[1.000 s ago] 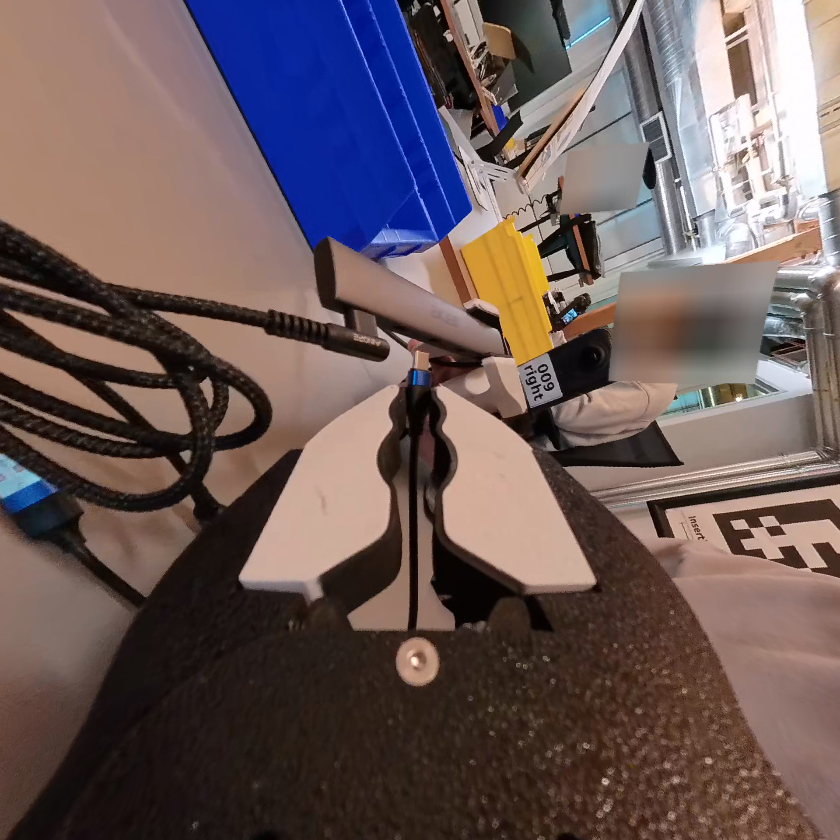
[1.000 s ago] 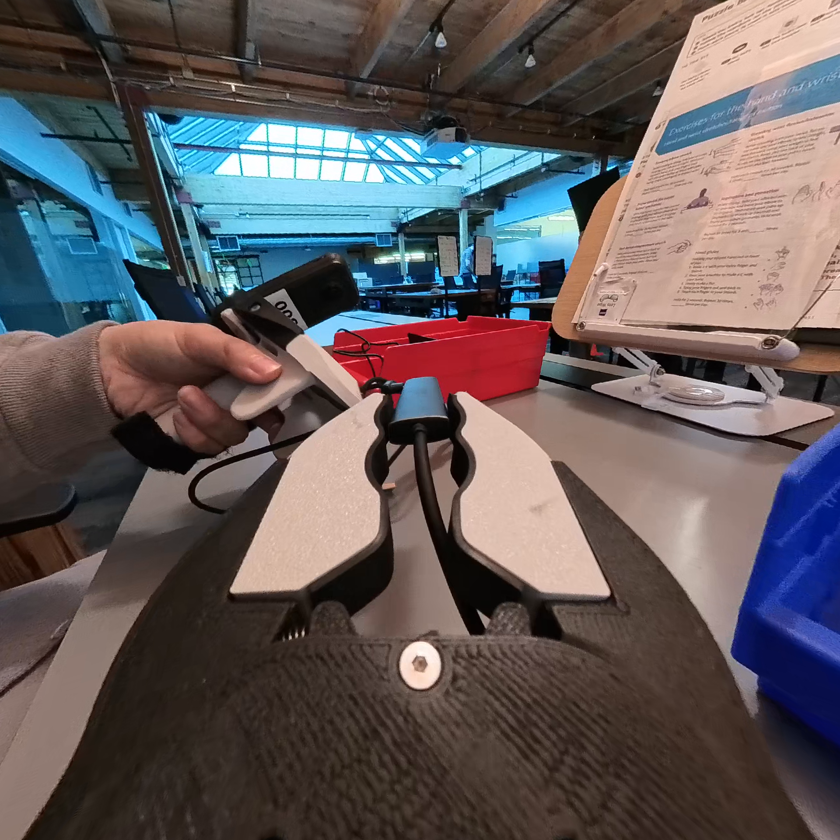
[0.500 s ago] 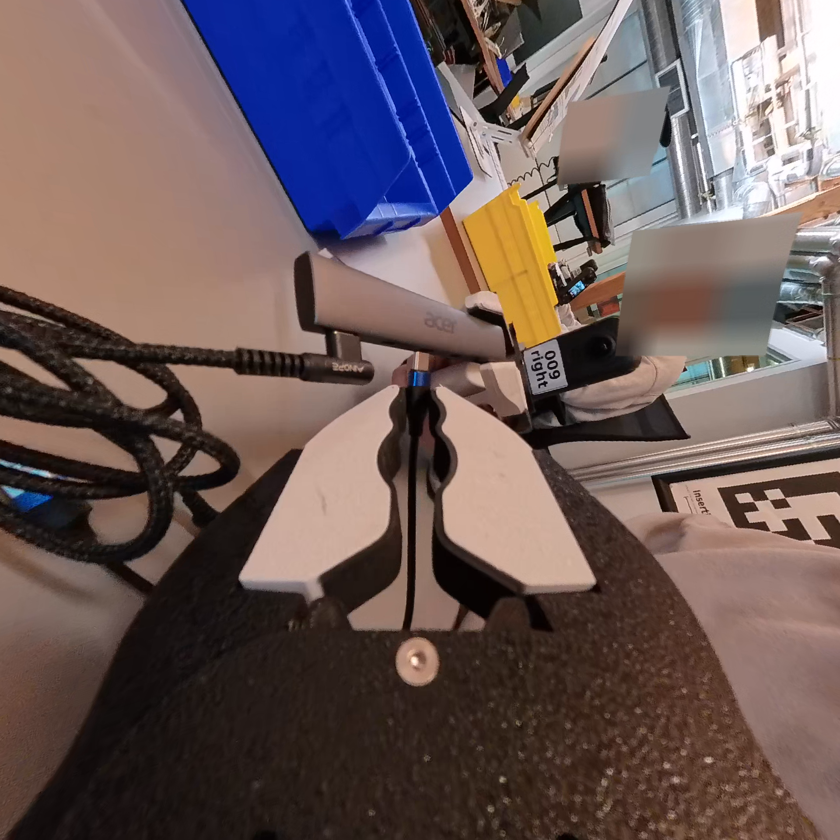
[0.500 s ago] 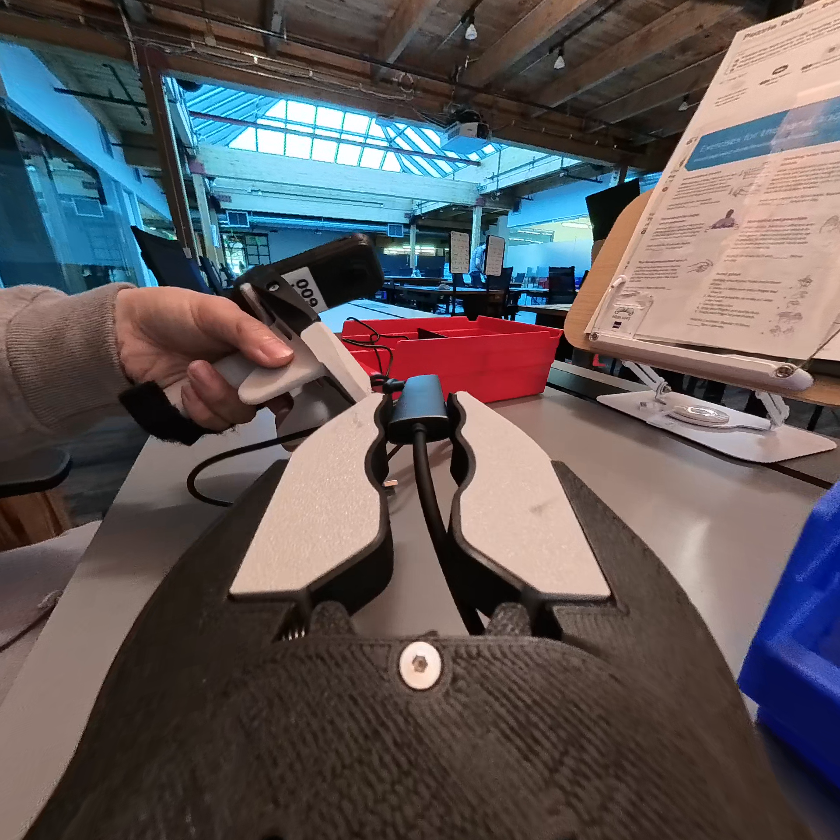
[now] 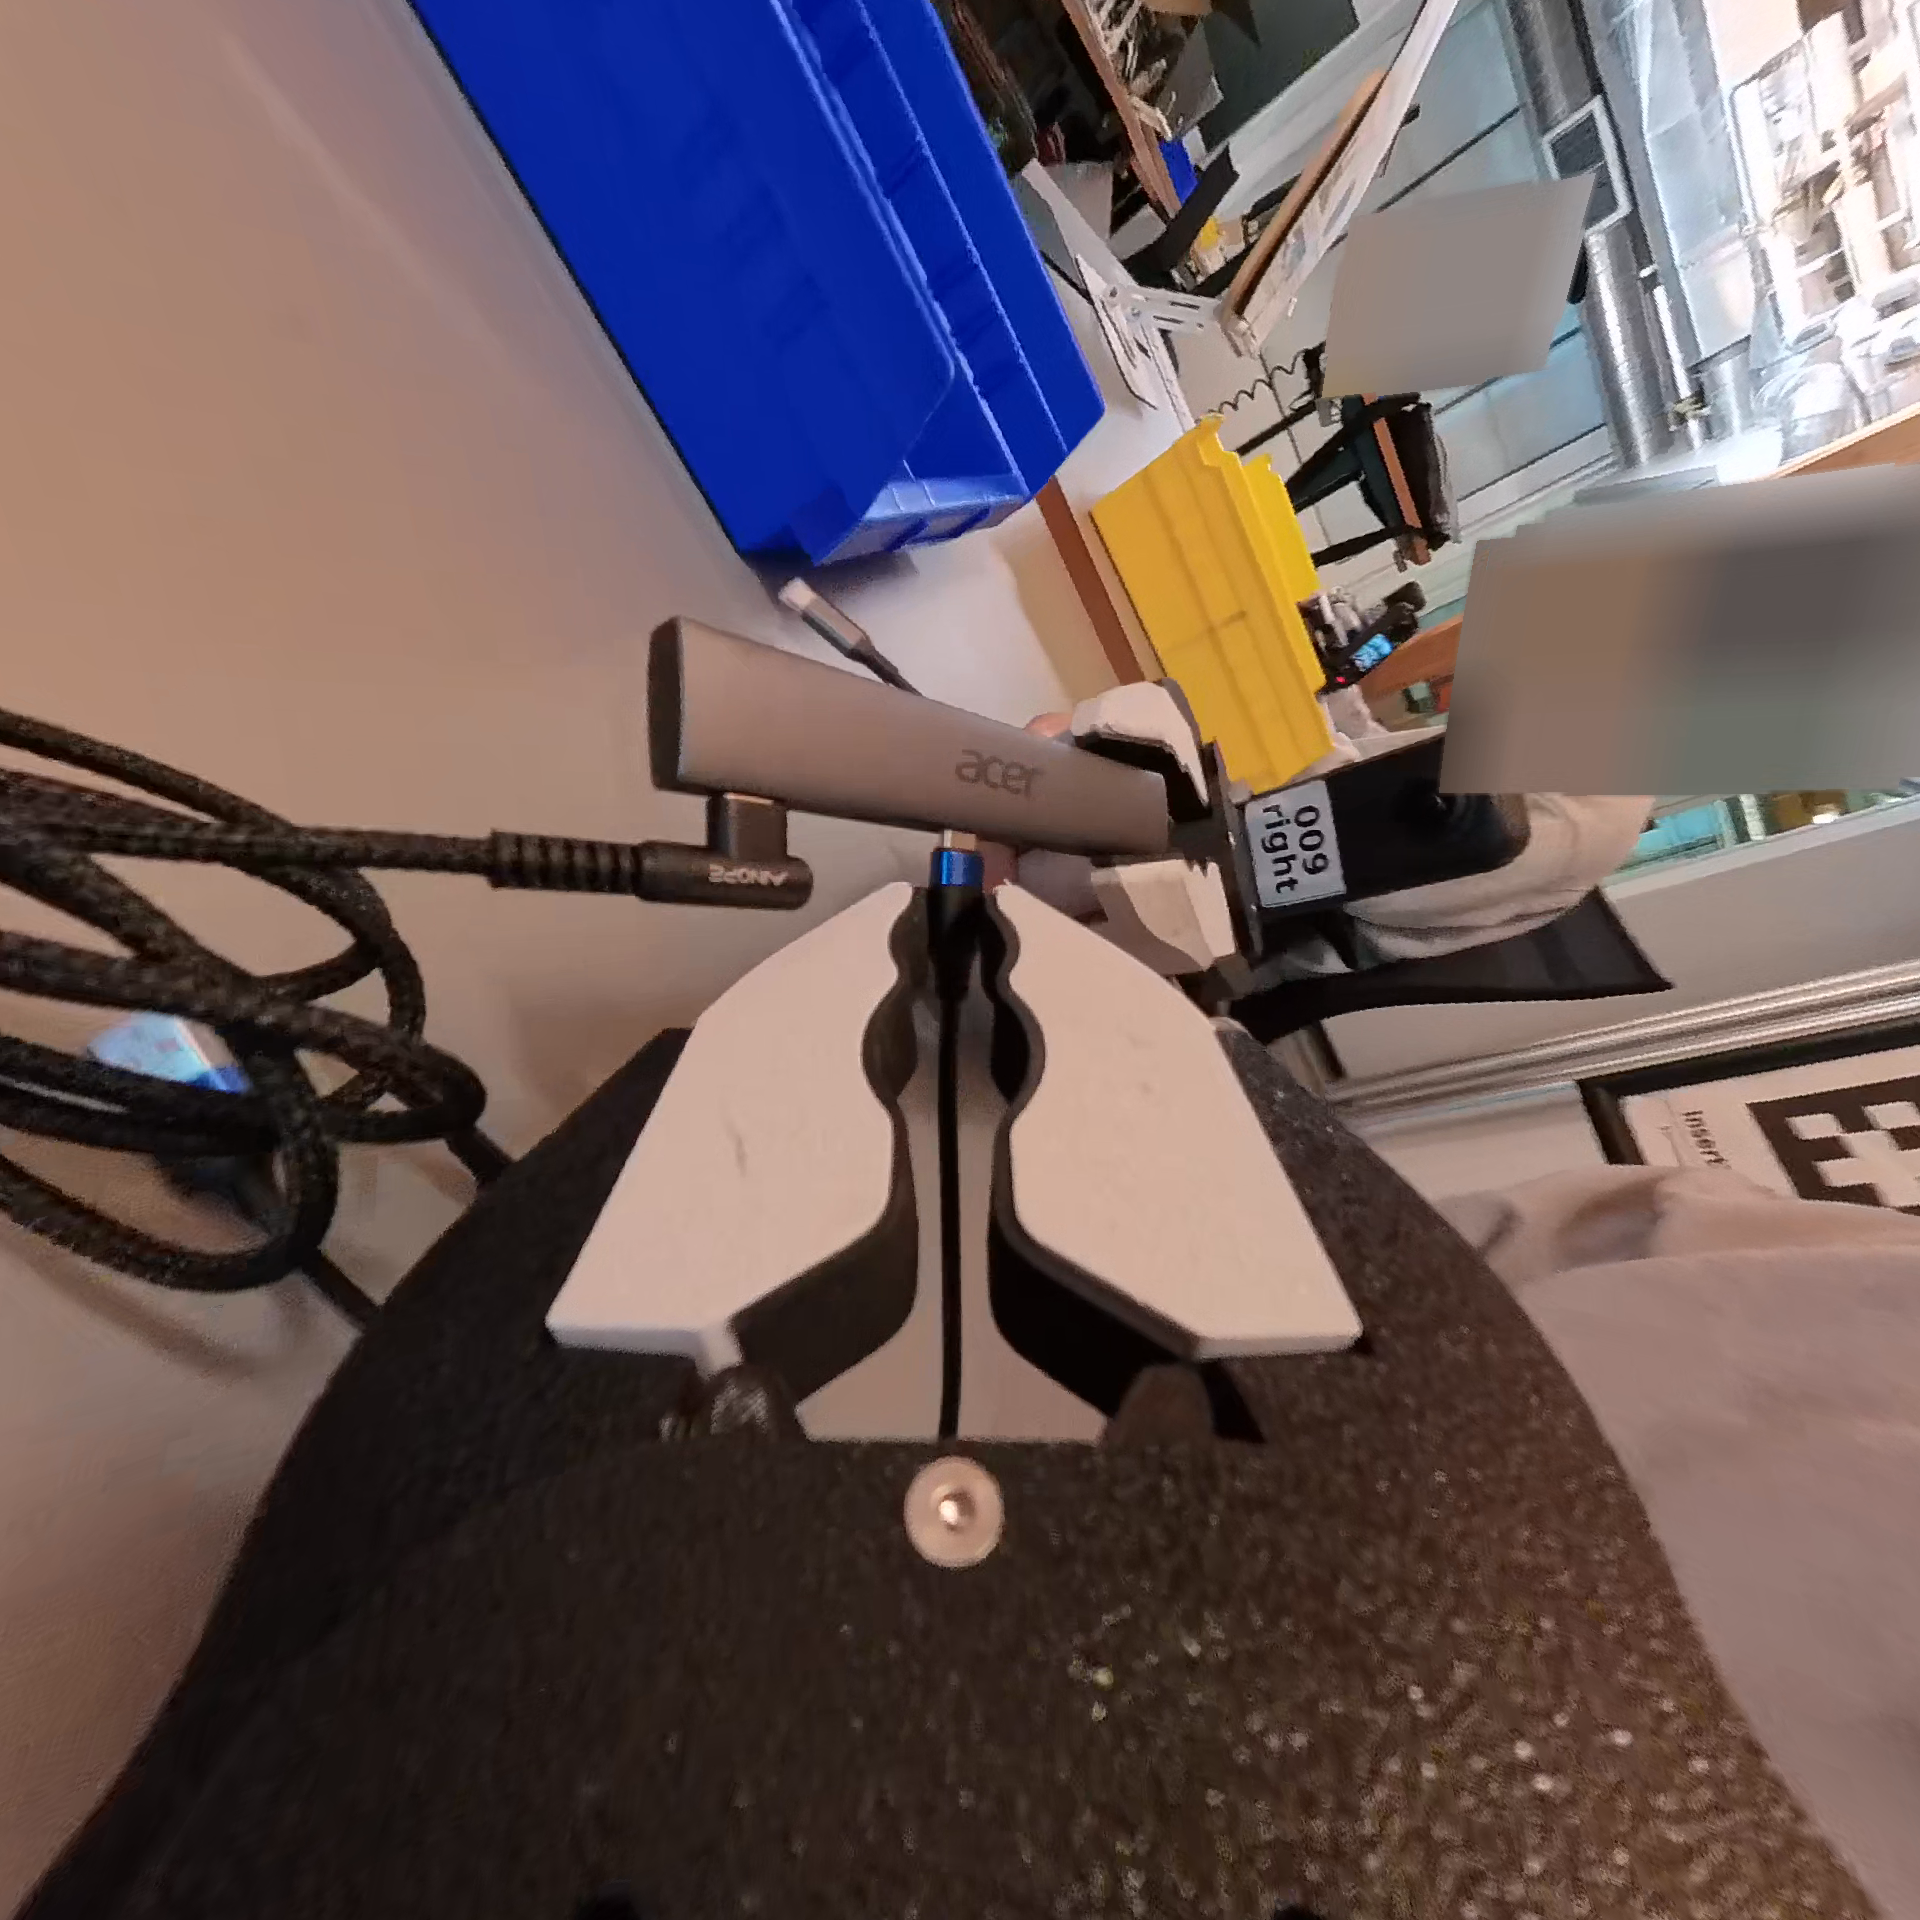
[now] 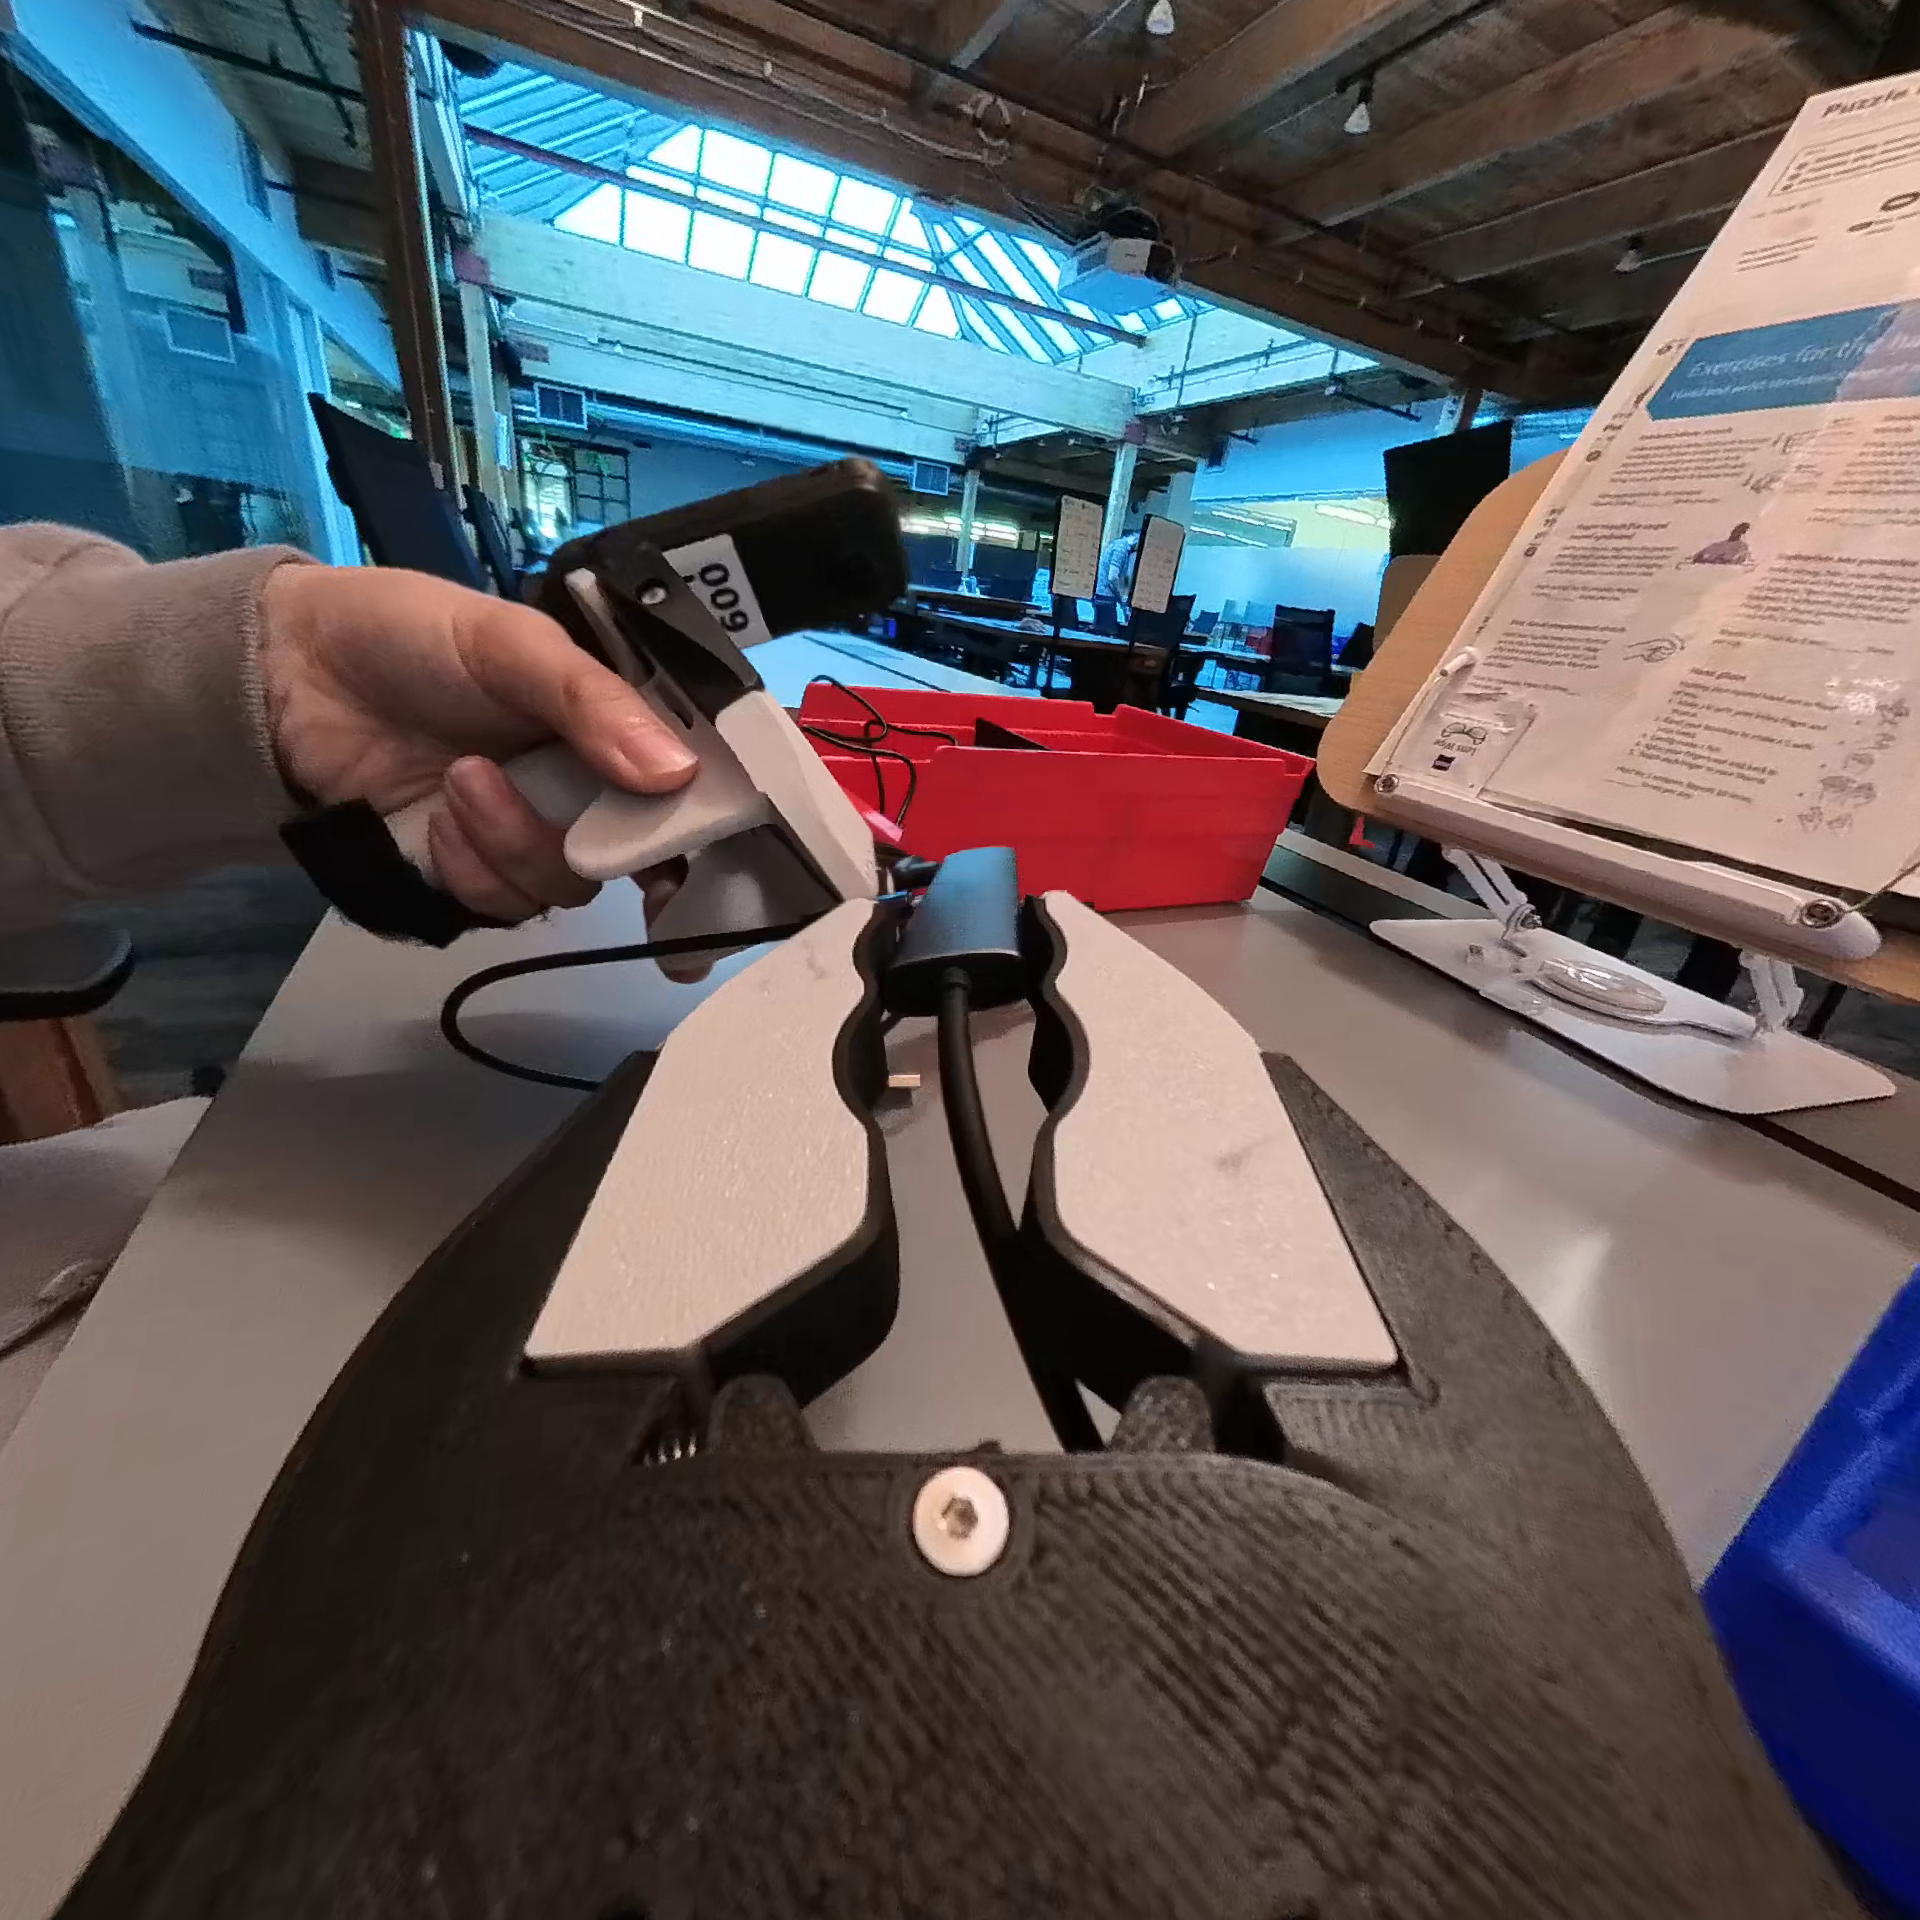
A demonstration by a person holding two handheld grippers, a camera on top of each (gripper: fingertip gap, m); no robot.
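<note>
My left gripper [image 5: 951, 902] is shut on a thin black cable with a blue-collared plug [image 5: 948, 868]. The plug's metal tip meets the side of a grey hub [image 5: 883, 732]. My right gripper [image 5: 1179, 795] holds the hub by its far end, above the table. A black braided cable's angled plug [image 5: 743, 862] sits in the hub near its free end. In the right wrist view my right gripper [image 6: 951, 909] is shut on the hub's end [image 6: 971, 894], whose own cable runs back between the fingers. The left gripper [image 6: 790, 821], held by a hand, touches in from the left.
Blue bins [image 5: 790, 260] and a yellow bin [image 5: 1205, 613] stand beyond the hub. The braided cable coils [image 5: 208, 1039] at the left. A red tray [image 6: 1049, 800] sits ahead, a paper stand [image 6: 1662, 644] at the right, a blue bin corner [image 6: 1829, 1621] close by. Tip to tip, the grippers are about 4 centimeters apart.
The hub and the blue-collared plug have come together: the plug's tip, apart from the hub a second ago, now meets its side. The left gripper has drawn closer to the right one.
</note>
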